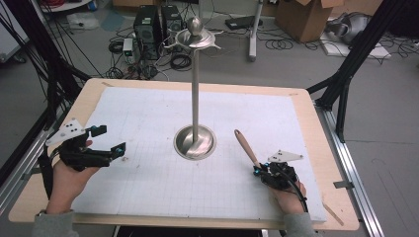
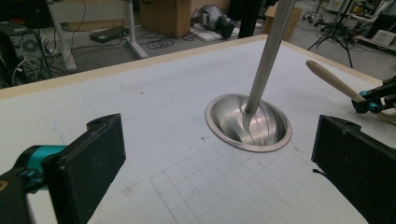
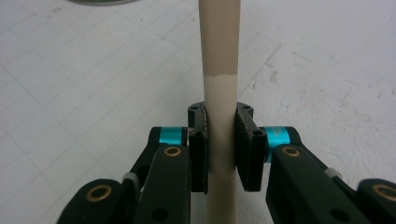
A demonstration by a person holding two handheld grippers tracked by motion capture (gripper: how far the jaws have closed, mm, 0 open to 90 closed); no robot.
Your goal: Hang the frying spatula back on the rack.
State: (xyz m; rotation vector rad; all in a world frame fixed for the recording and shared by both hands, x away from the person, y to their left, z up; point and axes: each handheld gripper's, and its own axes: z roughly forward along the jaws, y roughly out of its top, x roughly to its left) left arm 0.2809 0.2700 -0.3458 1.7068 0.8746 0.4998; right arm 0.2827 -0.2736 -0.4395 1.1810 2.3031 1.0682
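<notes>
Hands come in from the bottom edge of the high view, each in a grey sleeve and each carrying a gripper with a grey three-cornered plate on top. Nearest on the right side, the right gripper (image 1: 257, 170) has its jaws closed tight on a wooden handle (image 1: 246, 147); in the right gripper view the two black pads press on either side of that pale shaft (image 3: 220, 116), which runs straight up between them and turns a shade darker just above the grip. From above, the handle slants up and away from the gripper toward the table's middle, its rounded brown end free in the air over the white gridded mat (image 1: 148, 118); what lies at its lower end is hidden behind the gripper. On the left side the left gripper (image 1: 109, 141) is held above the mat near its left edge, jaws spread wide with nothing between them; in the left gripper view the two black pads (image 2: 95, 163) stand far apart at the picture's lower corners, with bare gridded mat between them. Farther in, at the middle of the mat, a metal stand (image 1: 195, 89) rises from a round dished base (image 2: 250, 122) on a thin upright pole to a ball-topped crown with hooks. The wooden table (image 1: 316, 123) shows as a light rim around the mat, and beyond it the floor holds cables, black computer cases (image 1: 148, 24) and a cardboard box (image 1: 304, 17)
</notes>
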